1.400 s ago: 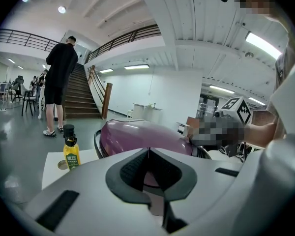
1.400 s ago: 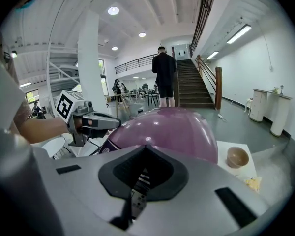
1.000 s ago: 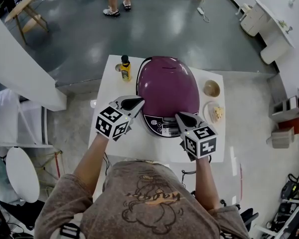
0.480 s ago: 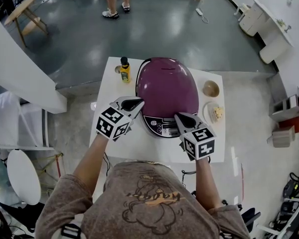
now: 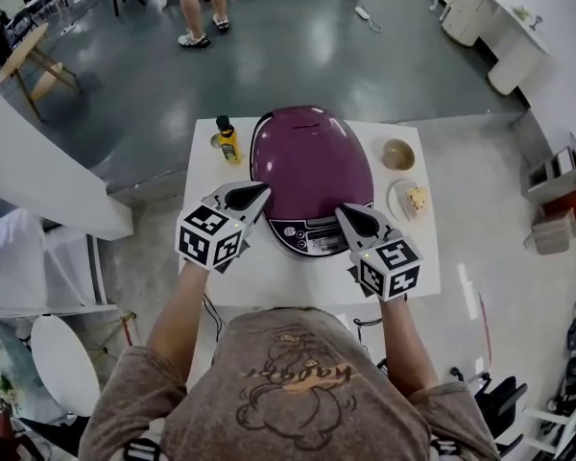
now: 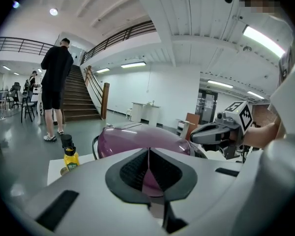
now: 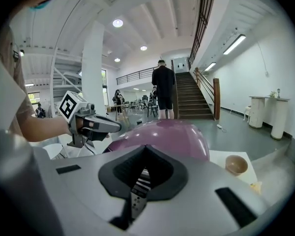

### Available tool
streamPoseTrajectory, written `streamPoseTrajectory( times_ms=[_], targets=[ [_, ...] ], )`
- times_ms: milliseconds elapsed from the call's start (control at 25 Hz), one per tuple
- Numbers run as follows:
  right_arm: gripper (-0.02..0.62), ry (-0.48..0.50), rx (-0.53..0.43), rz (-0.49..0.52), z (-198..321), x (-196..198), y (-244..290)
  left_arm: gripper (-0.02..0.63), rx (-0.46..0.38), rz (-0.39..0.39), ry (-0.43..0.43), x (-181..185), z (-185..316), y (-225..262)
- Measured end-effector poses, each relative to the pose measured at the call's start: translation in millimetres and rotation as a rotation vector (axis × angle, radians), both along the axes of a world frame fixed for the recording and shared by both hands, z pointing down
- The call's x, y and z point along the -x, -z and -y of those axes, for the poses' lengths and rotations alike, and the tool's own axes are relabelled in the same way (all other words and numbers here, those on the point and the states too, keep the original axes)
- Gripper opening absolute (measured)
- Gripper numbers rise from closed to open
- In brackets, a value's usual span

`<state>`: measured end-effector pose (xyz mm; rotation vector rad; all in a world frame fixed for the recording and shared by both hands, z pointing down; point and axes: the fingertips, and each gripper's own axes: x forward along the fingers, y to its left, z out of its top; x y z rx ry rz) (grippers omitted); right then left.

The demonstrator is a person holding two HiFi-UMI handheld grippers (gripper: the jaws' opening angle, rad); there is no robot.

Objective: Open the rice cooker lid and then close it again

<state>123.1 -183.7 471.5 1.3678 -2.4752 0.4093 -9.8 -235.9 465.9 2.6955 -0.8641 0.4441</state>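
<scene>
Rice cooker (image 5: 312,166): purple and domed, standing at the middle of the white surface (image 5: 269,272).
Lid (image 5: 312,152): down, covering the whole top of the cooker.
Control panel (image 5: 310,235): a pale band on the cooker's near face, below the lid.
Left claw (image 5: 257,192): pressed closed at the tips with nothing held; it sits just beside the cooker's near-left flank. Whether it touches cannot be told.
Right claw (image 5: 344,212): tips together, with nothing gripped; it sits at the near-right edge of the control panel, angled toward the cooker.
Bottle (image 5: 229,142): yellow with a dark cap, upright at the far left of the surface, beside the cooker.
Bowl (image 5: 397,154): tan, at the far right of the surface.
Plate (image 5: 395,206): white, to the right of the cooker and nearer than the bowl, carrying a pale piece of food (image 5: 419,198).
</scene>
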Motion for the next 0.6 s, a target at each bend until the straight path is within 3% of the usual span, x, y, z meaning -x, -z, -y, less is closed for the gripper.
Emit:
streamPoseTrajectory(
  times_ms=[280, 600],
  targets=[
    [0.003, -0.038, -0.097, 0.047, -15, -24, 21, 0.028, -0.062, -0.123, 0.073, -10, -15, 27],
    [0.002, 0.066, -0.132, 0.044, -41, -28, 21, 0.028, -0.12, -0.145, 0.16, -7, -57, 45]
  ],
)
